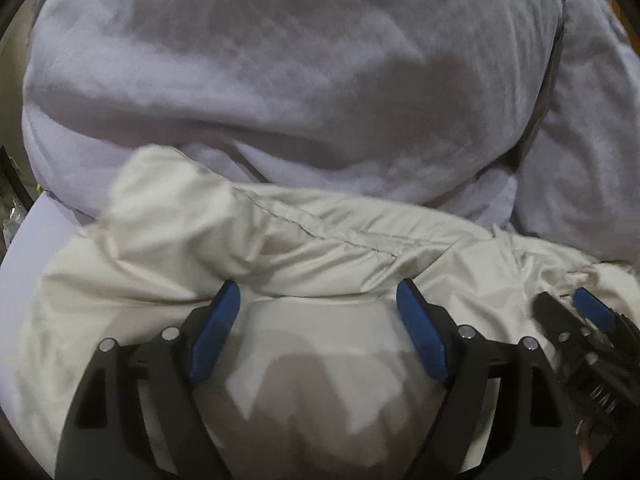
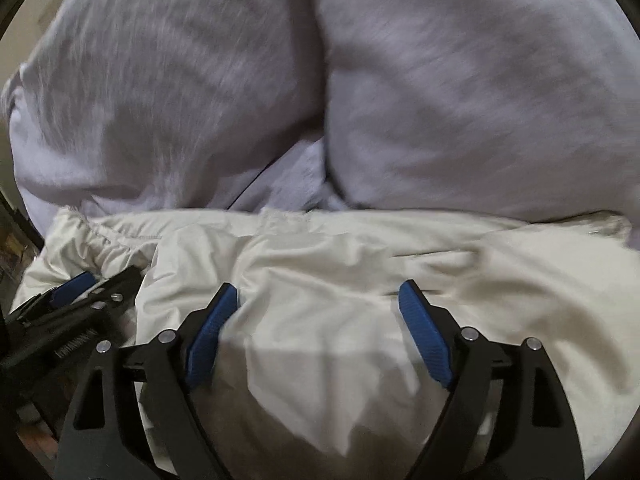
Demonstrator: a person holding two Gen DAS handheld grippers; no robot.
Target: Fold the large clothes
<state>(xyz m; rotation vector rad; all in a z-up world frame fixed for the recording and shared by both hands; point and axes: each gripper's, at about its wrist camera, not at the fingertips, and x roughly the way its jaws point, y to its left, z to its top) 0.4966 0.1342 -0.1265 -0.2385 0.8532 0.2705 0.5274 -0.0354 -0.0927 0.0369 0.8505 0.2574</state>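
Note:
A cream-white padded garment (image 1: 320,248) lies crumpled in front of me, with a stitched seam running across it. It also fills the lower half of the right wrist view (image 2: 360,264). My left gripper (image 1: 318,300) is open, its blue pads (image 1: 218,328) spread just above the cream fabric and holding nothing. My right gripper (image 2: 318,300) is open too, low over the same garment. Each gripper shows at the edge of the other's view: the right one (image 1: 584,320) and the left one (image 2: 80,292).
A large lavender-grey garment or bedding (image 1: 300,80) is heaped behind the cream one and fills the upper part of both views (image 2: 440,80). A pale surface (image 1: 36,232) shows at the left edge. Dark clutter (image 2: 12,248) lies at the far left.

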